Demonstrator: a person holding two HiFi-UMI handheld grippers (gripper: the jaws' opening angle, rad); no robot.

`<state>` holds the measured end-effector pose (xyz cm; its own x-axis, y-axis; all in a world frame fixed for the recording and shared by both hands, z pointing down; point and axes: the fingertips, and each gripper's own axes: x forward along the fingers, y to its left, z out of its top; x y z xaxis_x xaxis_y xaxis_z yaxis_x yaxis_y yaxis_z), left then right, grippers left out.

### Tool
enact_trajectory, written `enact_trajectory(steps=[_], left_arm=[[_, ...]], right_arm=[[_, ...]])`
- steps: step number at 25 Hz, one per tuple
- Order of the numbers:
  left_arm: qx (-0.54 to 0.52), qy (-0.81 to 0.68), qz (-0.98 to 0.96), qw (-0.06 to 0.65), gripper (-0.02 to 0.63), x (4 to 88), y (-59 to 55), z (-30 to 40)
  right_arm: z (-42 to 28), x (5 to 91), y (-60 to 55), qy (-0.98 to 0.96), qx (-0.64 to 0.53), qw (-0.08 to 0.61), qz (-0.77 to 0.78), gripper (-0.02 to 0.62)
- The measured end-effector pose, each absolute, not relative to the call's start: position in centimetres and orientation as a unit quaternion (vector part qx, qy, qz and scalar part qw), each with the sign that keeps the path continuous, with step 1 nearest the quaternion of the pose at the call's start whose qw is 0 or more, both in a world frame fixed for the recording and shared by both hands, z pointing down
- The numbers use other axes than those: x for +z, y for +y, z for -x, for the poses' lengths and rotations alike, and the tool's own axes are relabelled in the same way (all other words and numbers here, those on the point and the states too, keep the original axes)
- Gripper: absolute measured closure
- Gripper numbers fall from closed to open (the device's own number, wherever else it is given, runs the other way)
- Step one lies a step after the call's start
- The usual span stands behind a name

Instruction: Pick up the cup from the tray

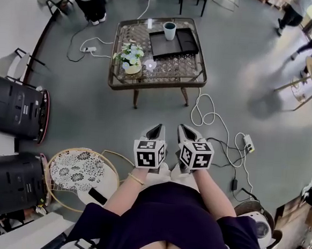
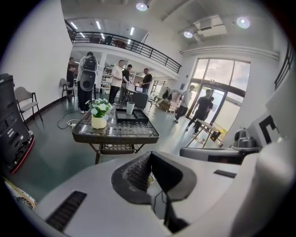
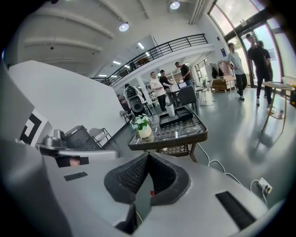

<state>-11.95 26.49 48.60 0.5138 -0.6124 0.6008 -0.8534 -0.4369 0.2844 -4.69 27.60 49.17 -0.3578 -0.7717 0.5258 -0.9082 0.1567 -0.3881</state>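
A pale cup (image 1: 169, 30) stands upright at the back edge of a black tray (image 1: 173, 45) on a glass-topped wicker table (image 1: 198, 63), far ahead of me. The left gripper view shows the same cup (image 2: 130, 108) on the tray (image 2: 132, 116), and in the right gripper view the cup (image 3: 170, 110) and tray (image 3: 178, 117) are equally distant. My left gripper (image 1: 155, 131) and right gripper (image 1: 186, 132) are held side by side near my body, well short of the table. Both are shut, tips meeting, with nothing between them.
A pot of flowers (image 1: 131, 57) sits on the table's left part. White and black cables (image 1: 210, 120) and a power strip (image 1: 248, 143) lie on the floor between me and the table. Black cases (image 1: 15, 107) and a round wicker stand (image 1: 77, 171) are at my left. People (image 2: 121, 78) stand beyond the table.
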Motion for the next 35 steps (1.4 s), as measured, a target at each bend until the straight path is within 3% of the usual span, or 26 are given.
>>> enact_trajectory(steps=[13, 35], left_arm=[[0.21, -0.451, -0.815, 0.298, 0.597, 49.8, 22.7, 11.9], [0.185, -0.502, -0.793, 0.291, 0.597, 48.9, -2.6, 5.2]], right_arm=[[4.6, 49.7, 23.5, -0.758, 0.338, 0.097, -0.55, 0.586], [-2.2, 49.1, -2.8, -0.795, 0.307, 0.136, -0.506, 0.586]])
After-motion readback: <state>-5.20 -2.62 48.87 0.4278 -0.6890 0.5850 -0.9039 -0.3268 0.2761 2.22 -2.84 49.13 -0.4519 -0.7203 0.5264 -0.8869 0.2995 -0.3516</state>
